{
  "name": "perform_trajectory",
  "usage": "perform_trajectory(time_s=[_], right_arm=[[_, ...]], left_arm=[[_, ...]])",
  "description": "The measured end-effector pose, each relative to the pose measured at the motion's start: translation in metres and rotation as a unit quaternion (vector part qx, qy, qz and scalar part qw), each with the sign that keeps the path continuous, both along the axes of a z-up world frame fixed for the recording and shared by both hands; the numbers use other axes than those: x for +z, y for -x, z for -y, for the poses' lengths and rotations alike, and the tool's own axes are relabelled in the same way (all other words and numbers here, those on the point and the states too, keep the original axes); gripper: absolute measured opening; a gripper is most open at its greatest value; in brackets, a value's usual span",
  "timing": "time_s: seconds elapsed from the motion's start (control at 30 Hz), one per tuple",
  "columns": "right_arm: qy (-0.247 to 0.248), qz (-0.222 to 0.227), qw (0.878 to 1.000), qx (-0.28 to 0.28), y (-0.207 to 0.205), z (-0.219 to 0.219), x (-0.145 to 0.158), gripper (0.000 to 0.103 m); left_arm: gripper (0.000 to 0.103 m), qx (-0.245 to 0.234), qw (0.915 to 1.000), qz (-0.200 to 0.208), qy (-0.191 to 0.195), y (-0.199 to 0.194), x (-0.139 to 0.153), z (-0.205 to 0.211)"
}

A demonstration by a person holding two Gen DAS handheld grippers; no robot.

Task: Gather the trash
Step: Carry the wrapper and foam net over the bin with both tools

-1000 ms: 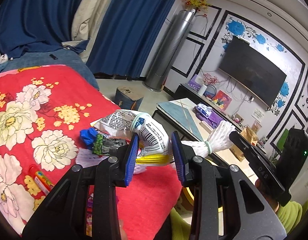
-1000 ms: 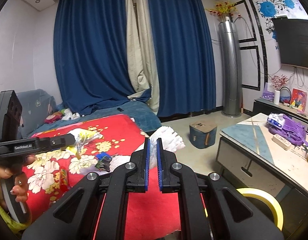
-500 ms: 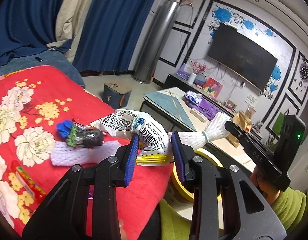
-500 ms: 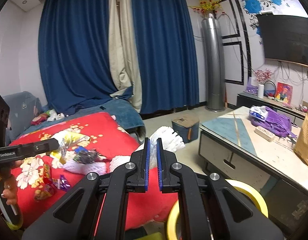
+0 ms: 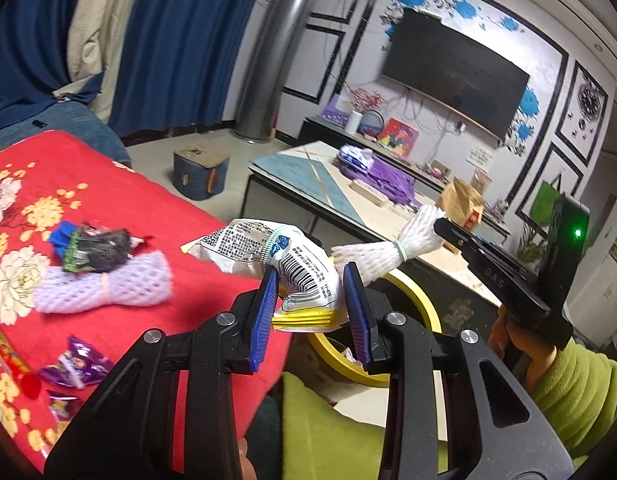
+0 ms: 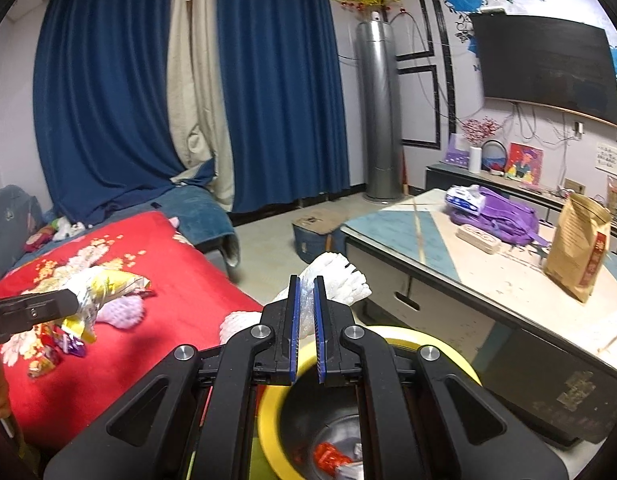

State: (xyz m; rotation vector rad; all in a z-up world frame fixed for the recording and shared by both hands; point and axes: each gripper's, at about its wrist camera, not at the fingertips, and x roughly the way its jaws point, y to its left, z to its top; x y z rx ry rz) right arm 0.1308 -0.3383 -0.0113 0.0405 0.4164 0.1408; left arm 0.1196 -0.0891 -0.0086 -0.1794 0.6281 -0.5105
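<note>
Left gripper (image 5: 310, 308) clamps a crinkled white-and-yellow snack packet (image 5: 292, 268); right gripper (image 6: 307, 320) pinches white foam netting (image 6: 336, 276); only the right view shows red scraps inside the yellow-rimmed round bin (image 6: 268, 420), beside the red floral bed's edge (image 6: 212, 300).

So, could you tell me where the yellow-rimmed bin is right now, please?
The yellow-rimmed bin sits on the floor just below the right gripper in the right wrist view, between the red floral blanket and the low table.
</note>
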Motion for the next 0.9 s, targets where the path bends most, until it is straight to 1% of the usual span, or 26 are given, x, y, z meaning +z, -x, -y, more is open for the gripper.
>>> perform_trajectory(time_s=[0.27,0.57,0.77,0.9], right_arm=[[0.015,-0.013,0.999,-0.028,0.007,0.023,-0.016,0.007],[0.015,-0.034,0.997,-0.063,0.009,0.048,-0.031,0.007],[0.011,-0.049,0.995,-0.082,0.009,0.063,-0.039,0.007],[0.008,-0.061,0.994,-0.095,0.010,0.073,-0.046,0.007]], left_arm=[[0.027,-0.038,0.9990,-0.012,-0.019,-0.004,-0.013,0.034],[0.027,-0.073,0.9963,-0.027,-0.036,-0.013,-0.030,0.065],[0.027,-0.110,0.9922,-0.032,-0.049,-0.019,-0.040,0.089],[0.027,-0.132,0.9885,-0.051,-0.055,-0.029,-0.049,0.104]])
